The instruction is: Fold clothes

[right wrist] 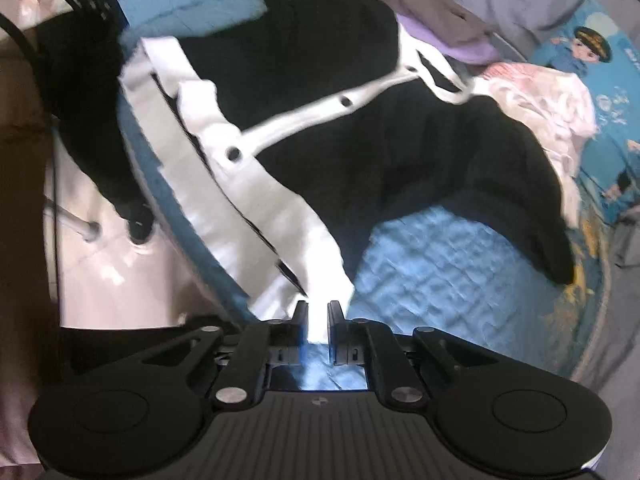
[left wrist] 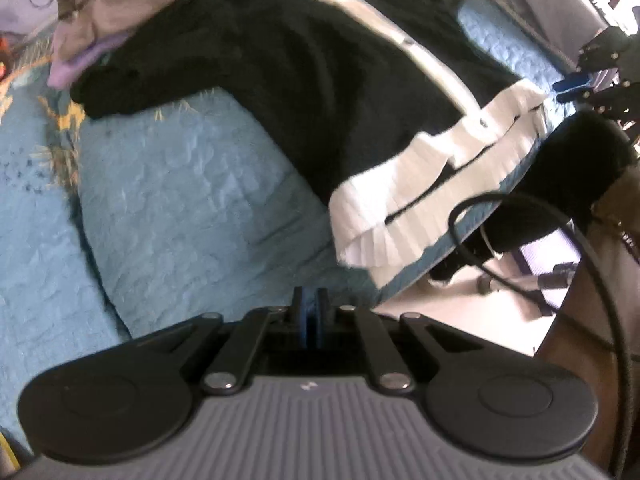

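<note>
A black cardigan with a white button band and white ribbed hem lies spread on the blue quilt, hem toward the bed's edge. In the right wrist view the same cardigan lies ahead, and my right gripper is shut on a corner of its white hem. My left gripper hovers over the quilt near the hem's other end, fingers closed together with no cloth seen between them. The right gripper shows blurred at the far right of the left wrist view.
A heap of beige and purple clothes lies beyond the cardigan's collar, with a white-pink garment and a cartoon-print pillow nearby. The bed edge drops to a pale floor. A person's black sleeve and a cable hang alongside.
</note>
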The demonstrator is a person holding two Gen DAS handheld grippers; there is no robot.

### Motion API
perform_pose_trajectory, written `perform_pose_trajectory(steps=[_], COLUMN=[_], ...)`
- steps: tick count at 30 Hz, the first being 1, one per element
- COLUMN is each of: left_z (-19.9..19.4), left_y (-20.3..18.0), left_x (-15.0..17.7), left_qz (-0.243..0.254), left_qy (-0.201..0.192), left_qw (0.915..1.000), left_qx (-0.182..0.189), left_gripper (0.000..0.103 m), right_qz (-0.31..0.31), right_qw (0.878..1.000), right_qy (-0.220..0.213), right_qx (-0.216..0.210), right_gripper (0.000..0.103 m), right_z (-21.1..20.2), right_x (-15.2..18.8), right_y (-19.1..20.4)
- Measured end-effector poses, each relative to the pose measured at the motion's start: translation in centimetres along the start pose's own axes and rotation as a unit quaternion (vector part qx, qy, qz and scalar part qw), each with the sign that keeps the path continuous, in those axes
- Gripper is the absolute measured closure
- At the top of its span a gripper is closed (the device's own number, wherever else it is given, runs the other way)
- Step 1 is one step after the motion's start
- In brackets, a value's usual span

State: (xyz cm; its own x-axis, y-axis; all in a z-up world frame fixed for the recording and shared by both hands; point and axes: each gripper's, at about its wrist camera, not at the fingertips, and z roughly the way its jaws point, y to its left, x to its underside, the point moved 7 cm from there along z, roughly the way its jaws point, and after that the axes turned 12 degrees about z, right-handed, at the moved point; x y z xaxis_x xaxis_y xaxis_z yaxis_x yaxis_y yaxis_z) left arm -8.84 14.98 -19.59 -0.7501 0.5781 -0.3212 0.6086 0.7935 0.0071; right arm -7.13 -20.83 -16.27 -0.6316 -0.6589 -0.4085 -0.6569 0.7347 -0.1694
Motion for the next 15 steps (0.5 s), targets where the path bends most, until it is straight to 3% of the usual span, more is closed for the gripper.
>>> perform_pose_trajectory(steps=[2, 4, 6, 9, 10, 13, 15], left_z=[-0.5, -0.2, 0.2, 0.6, 0.6, 1.2, 2.0], left_y=[-0.7, -2.1, -3.8, -6.6, -7.5, -10.2, -11.4], left_x=[-0.9, -2.3, -3.7, -5.9, -6.6, -8.3, -9.1], left_qz=[0.018, 0.061, 0.096, 0.123, 0.129, 0.159, 0.19], left_qy=[-0.017, -0.022, -0.029, -0.046, -0.052, -0.061, -0.059], left_qw=[0.9997, 0.9979, 0.9949, 0.9897, 0.9874, 0.9812, 0.9772], left_qx=[0.002, -0.002, 0.009, 0.057, 0.075, 0.091, 0.073], left_gripper=[0.088, 0.048, 0.031, 0.028, 0.022, 0.014, 0.014], right_qz=[-0.004, -0.029, -0.068, -0.131, -0.152, -0.199, -0.222], right_qw=[1.0, 0.999, 0.996, 0.989, 0.986, 0.977, 0.971], right_qy=[-0.011, -0.041, -0.06, -0.068, -0.07, -0.078, -0.082], right_qx=[0.005, 0.005, 0.002, 0.003, 0.011, 0.018, 0.017], right_gripper=[0.074, 0.048, 0.043, 0.043, 0.044, 0.045, 0.046], right_z=[-0.5, -1.1, -1.1, -0.2, 0.3, 1.9, 2.7], right_x=[0.1, -0.3, -0.7, -1.3, -1.5, -2.4, -2.8], right_y=[0.0, 0.8, 2.1, 4.3, 4.9, 6.5, 7.5])
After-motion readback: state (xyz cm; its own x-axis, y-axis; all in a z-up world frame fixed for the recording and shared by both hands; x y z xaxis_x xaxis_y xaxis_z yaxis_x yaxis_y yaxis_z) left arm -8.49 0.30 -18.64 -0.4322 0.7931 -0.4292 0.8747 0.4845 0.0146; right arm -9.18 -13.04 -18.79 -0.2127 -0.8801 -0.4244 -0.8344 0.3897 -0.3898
